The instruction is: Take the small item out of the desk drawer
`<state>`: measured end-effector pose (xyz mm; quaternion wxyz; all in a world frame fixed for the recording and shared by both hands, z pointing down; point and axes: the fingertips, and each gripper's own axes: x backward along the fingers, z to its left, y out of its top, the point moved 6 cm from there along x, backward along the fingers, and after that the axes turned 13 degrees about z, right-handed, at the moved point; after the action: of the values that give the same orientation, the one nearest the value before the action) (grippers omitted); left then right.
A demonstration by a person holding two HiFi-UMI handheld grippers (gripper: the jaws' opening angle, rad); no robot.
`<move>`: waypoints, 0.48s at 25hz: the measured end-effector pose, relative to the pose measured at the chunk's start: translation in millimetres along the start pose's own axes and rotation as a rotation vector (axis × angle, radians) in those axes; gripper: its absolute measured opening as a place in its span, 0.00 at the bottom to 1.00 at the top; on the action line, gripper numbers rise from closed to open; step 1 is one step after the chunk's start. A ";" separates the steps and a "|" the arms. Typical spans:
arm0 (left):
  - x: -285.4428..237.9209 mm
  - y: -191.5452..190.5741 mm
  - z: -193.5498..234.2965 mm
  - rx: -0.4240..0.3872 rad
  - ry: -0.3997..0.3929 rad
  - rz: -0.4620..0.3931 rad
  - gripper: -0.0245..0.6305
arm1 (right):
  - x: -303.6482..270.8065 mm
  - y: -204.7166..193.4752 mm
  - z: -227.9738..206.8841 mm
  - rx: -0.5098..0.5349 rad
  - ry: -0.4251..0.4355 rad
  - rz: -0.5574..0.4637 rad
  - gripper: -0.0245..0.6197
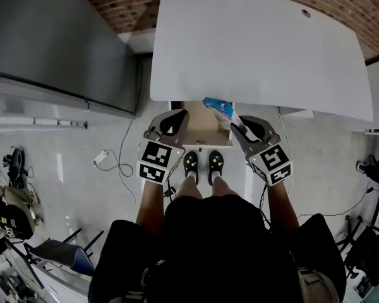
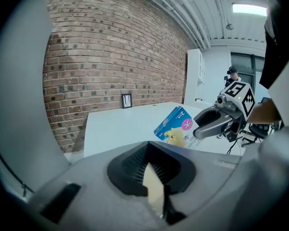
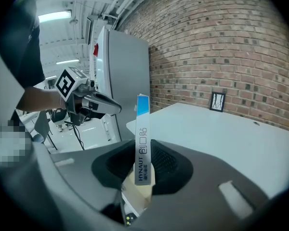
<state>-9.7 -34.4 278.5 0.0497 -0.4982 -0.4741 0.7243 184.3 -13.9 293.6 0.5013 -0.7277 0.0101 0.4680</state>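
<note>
A small blue box [image 1: 218, 108] is lifted over the front edge of the white desk [image 1: 259, 43], with my right gripper [image 1: 235, 127] shut on it. In the right gripper view the box [image 3: 142, 143] stands edge-on between the jaws, its printed side facing the camera. The left gripper view shows the box's [image 2: 176, 126] blue and yellow face in the right gripper [image 2: 213, 123]. My left gripper [image 1: 177, 116] hangs level with it on the left, shut and empty. Below both, the open drawer [image 1: 199, 132] shows a brown inside.
A tall grey cabinet [image 1: 57, 36] stands left of the desk, against a brick wall [image 2: 106, 47]. A small black frame [image 2: 126, 100] leans at the desk's far edge. The person's shoes [image 1: 202, 163] are in front of the drawer, and cables [image 1: 114, 160] lie on the floor to the left.
</note>
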 end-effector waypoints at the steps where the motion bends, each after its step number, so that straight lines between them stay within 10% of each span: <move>1: 1.5 2.4 0.2 -0.003 -0.001 -0.004 0.04 | 1.9 2.1 -0.4 0.000 -0.002 -0.004 0.20; 12: 15.9 31.1 3.5 -0.015 0.008 -0.060 0.04 | 19.6 27.0 -3.2 0.024 -0.012 -0.051 0.20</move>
<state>-8.0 -44.9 245.0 0.0695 -0.4872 -0.4941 0.7167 184.4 -20.8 260.8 0.5219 -0.7189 -0.0060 0.4591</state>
